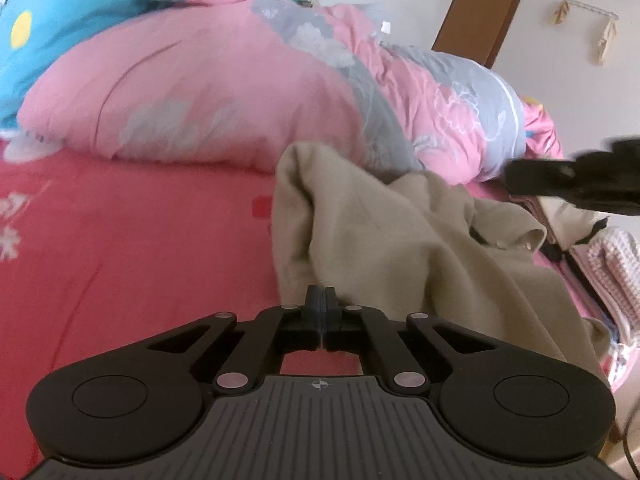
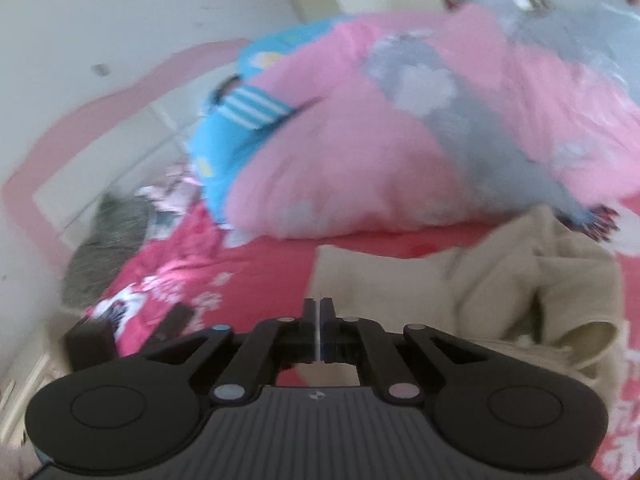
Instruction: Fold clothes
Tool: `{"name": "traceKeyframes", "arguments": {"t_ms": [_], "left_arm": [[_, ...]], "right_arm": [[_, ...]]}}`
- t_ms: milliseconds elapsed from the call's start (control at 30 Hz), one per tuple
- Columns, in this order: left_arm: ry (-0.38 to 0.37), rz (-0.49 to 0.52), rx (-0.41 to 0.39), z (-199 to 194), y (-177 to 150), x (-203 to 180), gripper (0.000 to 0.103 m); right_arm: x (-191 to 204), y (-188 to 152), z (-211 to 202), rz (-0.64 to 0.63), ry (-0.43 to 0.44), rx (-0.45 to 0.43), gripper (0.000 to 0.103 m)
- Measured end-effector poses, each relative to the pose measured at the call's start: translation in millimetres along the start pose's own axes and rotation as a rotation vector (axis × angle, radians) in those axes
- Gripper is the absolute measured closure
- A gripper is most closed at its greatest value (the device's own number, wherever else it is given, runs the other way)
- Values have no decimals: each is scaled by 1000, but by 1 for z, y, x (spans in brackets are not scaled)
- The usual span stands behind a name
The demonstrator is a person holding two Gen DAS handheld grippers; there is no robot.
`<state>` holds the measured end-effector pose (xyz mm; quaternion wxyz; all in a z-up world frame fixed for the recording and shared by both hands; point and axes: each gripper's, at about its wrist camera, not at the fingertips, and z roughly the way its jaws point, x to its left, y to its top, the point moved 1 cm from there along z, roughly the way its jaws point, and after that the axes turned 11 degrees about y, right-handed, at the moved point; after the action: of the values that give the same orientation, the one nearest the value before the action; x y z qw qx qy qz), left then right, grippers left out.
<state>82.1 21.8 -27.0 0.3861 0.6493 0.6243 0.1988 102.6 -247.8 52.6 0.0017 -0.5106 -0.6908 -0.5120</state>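
The garment (image 1: 400, 240), a beige piece of clothing, was found crumpled on the red sheet (image 1: 140, 248), at the near edge of the bed and just in front of both grippers. The left gripper (image 1: 321, 298) was seen with its jaws brought fully together, the tips set at the garment's near hem; whether a pinch of cloth was caught between them could not be told, since no fabric was visible in the seam between the pads. The right gripper (image 2: 319, 310) was shown almost shut, a thin pale sliver being visible between its fingers; that sliver could be taken for the garment's edge (image 2: 400, 272), but the blur did not allow it to be settled. In the left view the right gripper was also glimpsed as a dark blurred shape at the right margin, above the garment's far side. Outward from the claws, the cloth was bunched in loose ridges, with a sleeve or leg opening curled over at the right. No flat spread and no clean fold line were to be made out, so the folding was judged barely begun: the garment remained to be lifted, straightened, laid flat and folded. Behind it a pink quilt (image 1: 192, 92) and a blue pillow (image 1: 60, 20) were heaped, well apart from the work.
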Motion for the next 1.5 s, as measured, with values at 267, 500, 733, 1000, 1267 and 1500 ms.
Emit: {"name": "traceKeyframes", "arguments": {"t_ms": [267, 500, 733, 1000, 1267, 1500], "left_arm": [[4, 67, -41, 14, 21, -14, 100], [54, 85, 1, 51, 16, -23, 103], [-28, 52, 13, 28, -2, -5, 103], [-7, -154, -19, -50, -26, 75, 103], [-78, -49, -42, -71, -15, 51, 98], [-40, 61, 33, -34, -40, 17, 97]], "right_arm": [[-98, 11, 52, 311, -92, 65, 63], [-108, -7, 54, 321, 40, 31, 99], [-38, -11, 34, 130, 184, 44, 101], [41, -57, 34, -69, 281, 214, 101], [130, -160, 64, -498, 286, 602, 100], [156, -173, 36, -627, 181, 573, 93]]}}
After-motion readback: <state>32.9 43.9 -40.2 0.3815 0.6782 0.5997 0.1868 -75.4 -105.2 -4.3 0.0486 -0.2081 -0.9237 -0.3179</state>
